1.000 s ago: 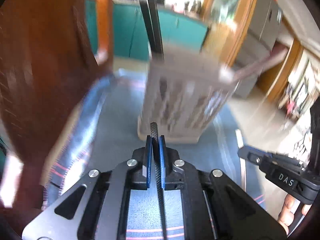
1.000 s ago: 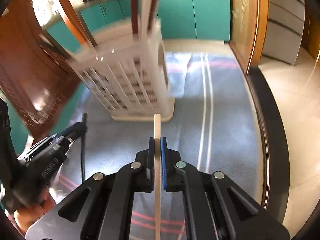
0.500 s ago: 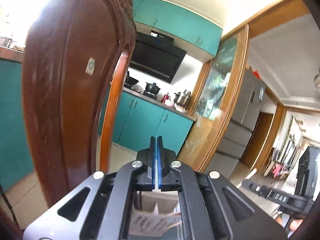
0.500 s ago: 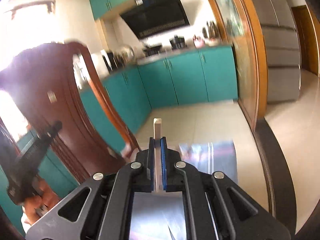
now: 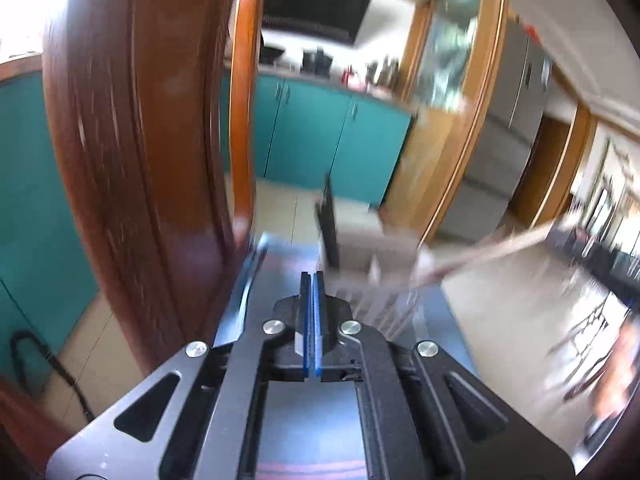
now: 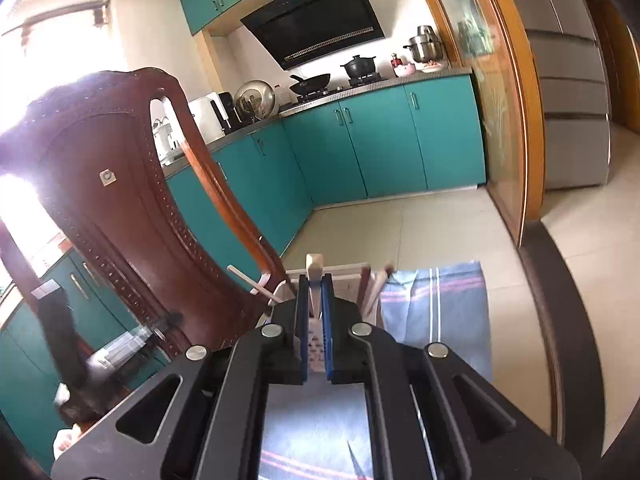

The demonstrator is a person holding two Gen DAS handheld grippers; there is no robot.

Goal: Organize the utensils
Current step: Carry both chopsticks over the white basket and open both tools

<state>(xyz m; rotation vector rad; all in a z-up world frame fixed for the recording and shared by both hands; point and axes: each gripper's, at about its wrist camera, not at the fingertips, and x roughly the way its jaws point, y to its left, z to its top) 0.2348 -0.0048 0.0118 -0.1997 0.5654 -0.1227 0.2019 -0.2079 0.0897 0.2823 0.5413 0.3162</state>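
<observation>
A: Where are we in the tidying?

B: Mid-carry, I'd say. The right gripper [image 6: 315, 280] is pinching a pale wooden utensil [image 6: 315, 263]. Its squared end pokes out just past the tips, and the rest runs back under the body, hidden.

A: And the other one?

B: The left gripper [image 5: 313, 280] has its pads pressed together with nothing between them.

A: Where does the utensil go?

B: Into the white slotted basket [image 6: 340, 269]. From the right gripper it sits straight ahead, just beyond the fingertips and lower down, on the blue striped cloth [image 6: 440, 300]. In the left view the basket [image 5: 376, 248] is ahead and a little to the right, badly blurred.

A: Anything in it already?

B: A dark utensil [image 5: 329, 224] stands in its near left corner. A wooden handle [image 5: 500, 245] leans out far to the right. How it is divided inside, I cannot tell.

A: So what does the next move need?

B: I'd bring the right gripper over an open part of the rim and tip the utensil nearer upright. The hidden end has to clear the handles already there. Then lower it in, and only then spread the pads.

A: Risks?

B: The brown chair back [image 6: 120, 200] stands close on the left of both grippers. A shove on the rim could also tip the light basket
</observation>
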